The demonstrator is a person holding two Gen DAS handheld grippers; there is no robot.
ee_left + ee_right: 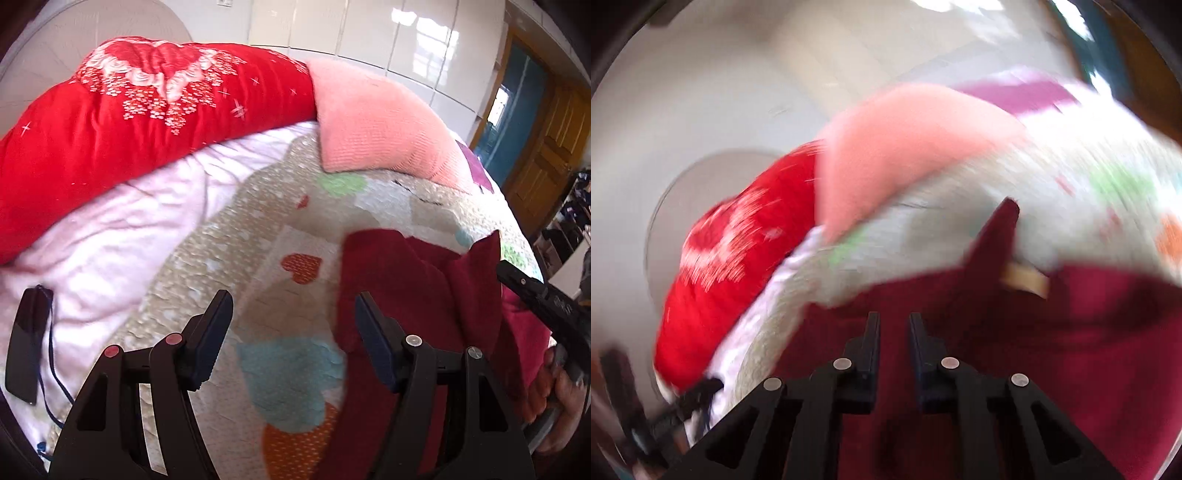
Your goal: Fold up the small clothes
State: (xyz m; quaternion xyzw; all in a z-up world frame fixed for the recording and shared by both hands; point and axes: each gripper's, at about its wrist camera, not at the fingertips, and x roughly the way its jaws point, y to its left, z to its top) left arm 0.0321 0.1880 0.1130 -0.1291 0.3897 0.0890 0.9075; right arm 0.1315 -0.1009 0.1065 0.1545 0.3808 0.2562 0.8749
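Hovering over the heart-print quilt (295,258), the left gripper (293,314) gaped empty; the right gripper (894,325) stood narrowly parted, gripping nothing, above the maroon garment (1034,350).

Heart-print quilted bed (266,229), maroon garment (406,280), red quilt (110,122), pink pillow (373,129)

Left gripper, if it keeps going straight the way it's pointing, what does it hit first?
Probably the heart-patterned quilt: the left gripper is open with only that bedding between its fingers. The dark red garment lies just to the right, so its edge might brush the right finger; depth is unclear.
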